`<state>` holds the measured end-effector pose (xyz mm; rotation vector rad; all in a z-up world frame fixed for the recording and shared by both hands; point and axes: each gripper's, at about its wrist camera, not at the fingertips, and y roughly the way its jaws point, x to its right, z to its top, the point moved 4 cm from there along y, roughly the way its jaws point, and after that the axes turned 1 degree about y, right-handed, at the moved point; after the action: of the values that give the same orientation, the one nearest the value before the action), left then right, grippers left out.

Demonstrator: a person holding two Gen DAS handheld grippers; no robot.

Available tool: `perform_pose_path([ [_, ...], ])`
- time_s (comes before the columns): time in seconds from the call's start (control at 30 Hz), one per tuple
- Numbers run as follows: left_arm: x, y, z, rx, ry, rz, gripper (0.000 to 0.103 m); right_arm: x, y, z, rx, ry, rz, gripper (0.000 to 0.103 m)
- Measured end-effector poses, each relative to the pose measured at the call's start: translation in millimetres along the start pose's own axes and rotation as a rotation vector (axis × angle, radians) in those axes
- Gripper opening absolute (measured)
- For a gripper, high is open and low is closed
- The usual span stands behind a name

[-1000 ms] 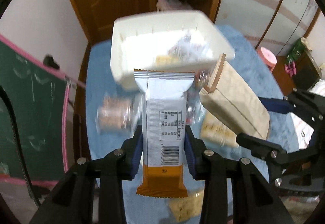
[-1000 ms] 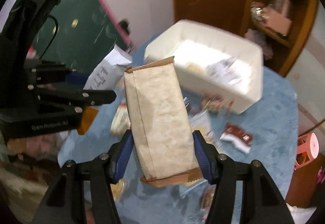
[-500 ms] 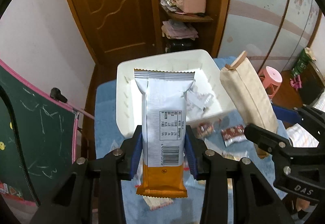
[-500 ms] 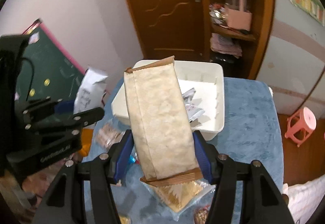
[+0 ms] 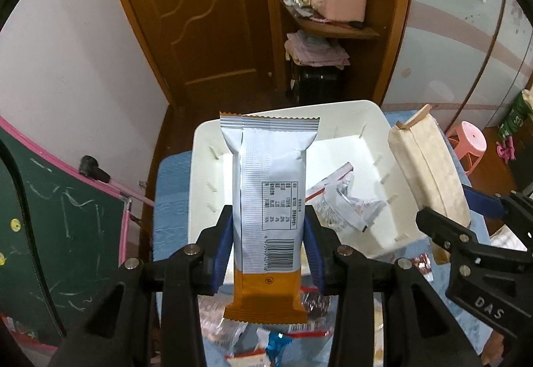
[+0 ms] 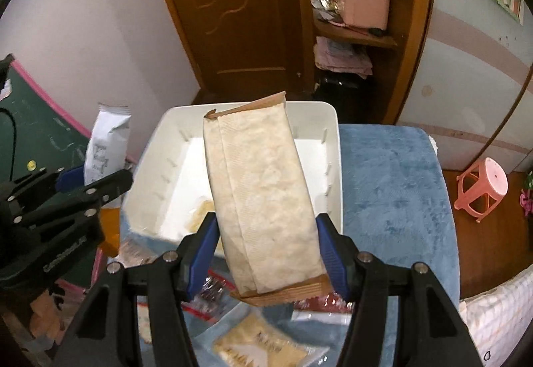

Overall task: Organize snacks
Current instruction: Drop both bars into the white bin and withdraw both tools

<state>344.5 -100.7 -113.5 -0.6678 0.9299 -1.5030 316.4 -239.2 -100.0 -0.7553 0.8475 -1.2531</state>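
Pinching a silver-and-orange snack bar [image 5: 268,200] by its long edges, the left tongs [image 5: 266,243] hold it upright above the near rim of the white bin [image 5: 206,174]; the right tongs [image 6: 266,250] clamp a tan paper packet [image 6: 260,193] the same way, tilted slightly, in front of that bin [image 6: 156,174]. The left wrist view shows crumpled clear wrappers [image 5: 343,203] lying on the bin floor, which the tan packet blocks in the right wrist view; only a pale yellowish item [image 6: 201,210] shows there. The right wrist view shows the bare blue desk cover [image 6: 393,187] and a pink stool [image 6: 483,190] beyond it. Loose snack packs [image 6: 260,347] on the desk below both tongs are partly covered by the black frames, and their print is unreadable. Lettering on the silver bar is too small to make out.
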Motion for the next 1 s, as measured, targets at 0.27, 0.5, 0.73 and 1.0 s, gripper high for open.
perform_pose_path([
  [0.27,11,58,12,-0.070,-0.013,-0.008,0.041,16,49,13,-0.058,0.007,-0.034,0.056],
  [0.5,19,77,15,-0.068,0.003,0.000,0.087,20,66,15,-0.092,0.023,-0.027,0.056],
  [0.73,20,85,9,-0.115,-0.010,-0.026,0.088,21,67,5,-0.108,0.034,-0.014,0.056],
  [1.0,18,66,1,-0.100,-0.015,-0.034,0.091,15,52,-3,-0.087,0.030,-0.007,0.056],
])
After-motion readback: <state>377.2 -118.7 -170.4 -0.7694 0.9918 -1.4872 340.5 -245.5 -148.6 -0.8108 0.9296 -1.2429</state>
